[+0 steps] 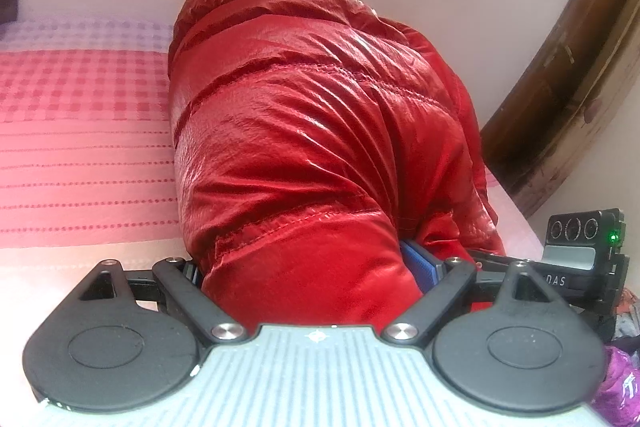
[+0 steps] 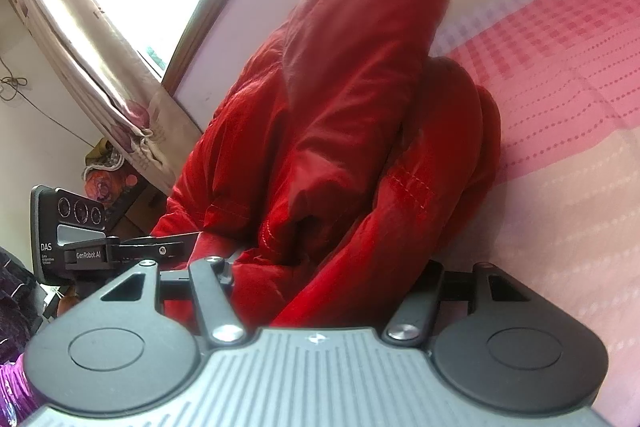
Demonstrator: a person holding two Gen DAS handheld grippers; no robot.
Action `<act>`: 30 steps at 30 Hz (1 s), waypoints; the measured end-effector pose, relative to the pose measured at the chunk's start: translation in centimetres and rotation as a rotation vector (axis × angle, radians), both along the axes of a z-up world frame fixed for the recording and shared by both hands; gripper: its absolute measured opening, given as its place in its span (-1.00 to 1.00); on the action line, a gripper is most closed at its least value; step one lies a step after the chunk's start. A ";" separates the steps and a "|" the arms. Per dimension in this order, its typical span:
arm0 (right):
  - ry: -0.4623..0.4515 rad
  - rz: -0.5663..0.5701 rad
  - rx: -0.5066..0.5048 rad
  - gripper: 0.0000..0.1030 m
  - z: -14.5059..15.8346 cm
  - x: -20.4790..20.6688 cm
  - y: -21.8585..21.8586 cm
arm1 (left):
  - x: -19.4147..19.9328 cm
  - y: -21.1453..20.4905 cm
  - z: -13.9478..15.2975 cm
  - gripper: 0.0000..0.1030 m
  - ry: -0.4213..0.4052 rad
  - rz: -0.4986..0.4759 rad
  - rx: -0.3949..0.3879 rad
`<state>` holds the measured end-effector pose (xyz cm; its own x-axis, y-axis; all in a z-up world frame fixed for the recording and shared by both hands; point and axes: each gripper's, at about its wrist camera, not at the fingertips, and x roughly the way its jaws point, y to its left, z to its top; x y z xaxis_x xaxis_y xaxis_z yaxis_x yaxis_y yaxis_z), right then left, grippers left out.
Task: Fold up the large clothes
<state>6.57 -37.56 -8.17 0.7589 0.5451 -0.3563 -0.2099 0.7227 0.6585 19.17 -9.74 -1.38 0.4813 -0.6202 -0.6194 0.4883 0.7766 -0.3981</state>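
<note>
You've got the red puffer jacket (image 1: pixel 320 131) bunched on the bed (image 1: pixel 80 155), left hand-held gripper (image 1: pixel 316 267) & right hand-held gripper (image 2: pixel 332 267) both clamped on its near edge. Lift evenly w/ both, keep the fold square.

- Same build on both: left tongs (image 1: pixel 316 269) and right tongs (image 2: pixel 332 277), pale grey ribbed plate in the middle with a tiny star-ish logo.
- Two fat black round housings (image 1: pixel 110 347) either side, shallow disc pressed into each.
- Black link arms with shiny silver screws (image 1: pixel 228 331).
- Blue pads (image 1: pixel 416 263) on the fingers.
- Side-mounted black module (image 2: pixel 64 227) marked "DAS" and "GenRobot.AI", three round lenses, green LED (image 1: pixel 612 237) lit.
</note>
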 end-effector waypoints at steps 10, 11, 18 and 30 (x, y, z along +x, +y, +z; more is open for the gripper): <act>0.002 0.015 0.007 0.18 0.1 -0.1 0.9 | -1.3 0.4 0.9 0.70 -0.026 0.027 0.032; 0.002 0.016 0.008 0.18 0.1 -0.1 1.1 | -1.3 0.4 1.0 0.70 -0.029 0.029 0.035; -0.003 0.033 0.012 0.18 0.0 0.6 1.6 | -1.8 0.5 1.3 0.70 -0.037 0.042 0.044; 0.002 0.049 0.035 0.18 -0.7 1.5 1.1 | -1.4 0.3 1.1 0.70 -0.040 0.039 0.051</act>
<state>8.03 -36.41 -8.88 0.7304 0.5936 -0.3378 -0.2433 0.6883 0.6835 17.73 -9.45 -0.33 0.5293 -0.5686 -0.6297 0.4722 0.8141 -0.3381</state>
